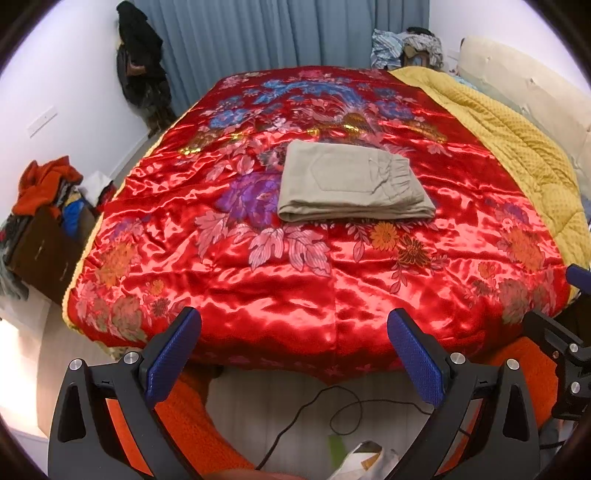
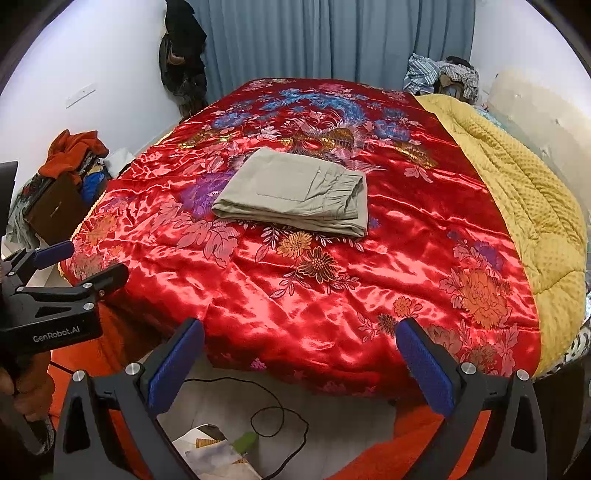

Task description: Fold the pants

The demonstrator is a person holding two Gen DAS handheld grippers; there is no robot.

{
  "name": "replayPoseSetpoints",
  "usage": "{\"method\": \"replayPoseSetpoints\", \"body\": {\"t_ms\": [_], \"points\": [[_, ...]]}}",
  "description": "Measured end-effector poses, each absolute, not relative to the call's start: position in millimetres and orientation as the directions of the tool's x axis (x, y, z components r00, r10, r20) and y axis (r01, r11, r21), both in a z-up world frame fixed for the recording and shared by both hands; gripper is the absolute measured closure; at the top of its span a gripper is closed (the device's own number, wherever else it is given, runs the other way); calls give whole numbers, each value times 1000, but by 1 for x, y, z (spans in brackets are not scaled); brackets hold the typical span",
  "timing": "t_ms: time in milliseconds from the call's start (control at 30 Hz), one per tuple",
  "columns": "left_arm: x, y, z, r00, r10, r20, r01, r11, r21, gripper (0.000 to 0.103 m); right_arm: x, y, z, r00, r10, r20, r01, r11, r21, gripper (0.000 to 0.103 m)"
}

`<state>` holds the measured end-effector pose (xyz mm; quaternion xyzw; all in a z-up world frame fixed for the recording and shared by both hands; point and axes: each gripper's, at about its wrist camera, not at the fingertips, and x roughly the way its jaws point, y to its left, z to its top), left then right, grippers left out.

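Nearest, left hand-held gripper [image 1: 293, 332] and right hand-held gripper [image 2: 299, 343], both with jaws spread wide and nothing between the blue pads [image 1: 170, 362], held back short of the bed's near edge. Below them, bare floor with a thin black cable [image 2: 273, 417] looped across it and some loose paper scraps [image 2: 218, 454]. Ahead, past a stretch of rumpled red satin quilt [image 1: 295, 288], the beige pants [image 1: 351, 184], lying well beyond both sets of fingers near the middle of the bed, already doubled into a flat, tidy rectangle with the elastic waistband toward the right. Probably light, soft and limp; likely to sag and unfold if lifted by one corner, and apt to slide on the glossy satin when pushed. Best taken at the thick folded near edge, one hand-held gripper toward each end. To the right of the pants, a yellow blanket [image 2: 524, 192] heaped along the bed's side. Far left, a dark cabinet [image 1: 48, 251] piled with clothes; farthest back, blue curtains [image 1: 288, 33]. Nothing lying between grippers and pants.
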<state>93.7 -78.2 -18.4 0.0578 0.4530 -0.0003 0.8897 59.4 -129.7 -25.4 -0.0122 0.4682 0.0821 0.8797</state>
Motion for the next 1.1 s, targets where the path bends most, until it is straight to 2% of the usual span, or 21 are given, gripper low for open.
{"method": "replayPoseSetpoints", "body": {"t_ms": [1100], "points": [[93,-78,-27,580,45,-813,58,994,96,2,61,-133,-31,535,127,-835,-141,988,59,1]]}}
